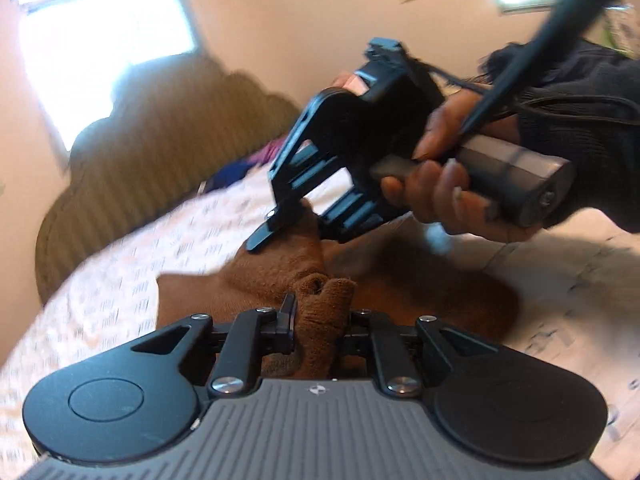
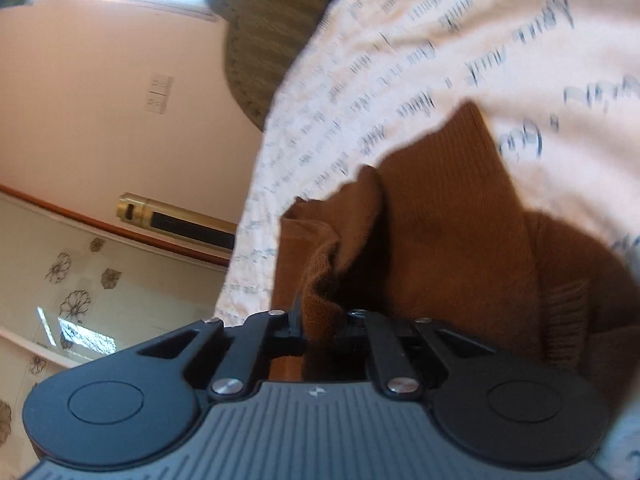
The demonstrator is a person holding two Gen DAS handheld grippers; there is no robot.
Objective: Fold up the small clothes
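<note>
A brown knitted garment (image 1: 420, 280) lies on a white bedsheet with dark script print (image 1: 132, 280). My left gripper (image 1: 320, 312) is shut on a bunched fold of the brown cloth at the bottom centre of its view. Beyond it, a person's hand (image 1: 448, 184) in a dark sleeve holds the right gripper (image 1: 280, 228), whose black fingers press onto another part of the garment. In the right wrist view the right gripper (image 2: 320, 320) is shut on a pinched edge of the brown garment (image 2: 460, 216), which spreads over the sheet (image 2: 400, 60).
An olive ribbed headboard (image 1: 160, 140) curves behind the bed, also seen in the right wrist view as the headboard (image 2: 272, 20). Purple and blue cloth (image 1: 248, 164) lies near it. A bright window (image 1: 104, 52) and pale wall stand behind. A brass-coloured cylinder (image 2: 168, 216) sits by the wall.
</note>
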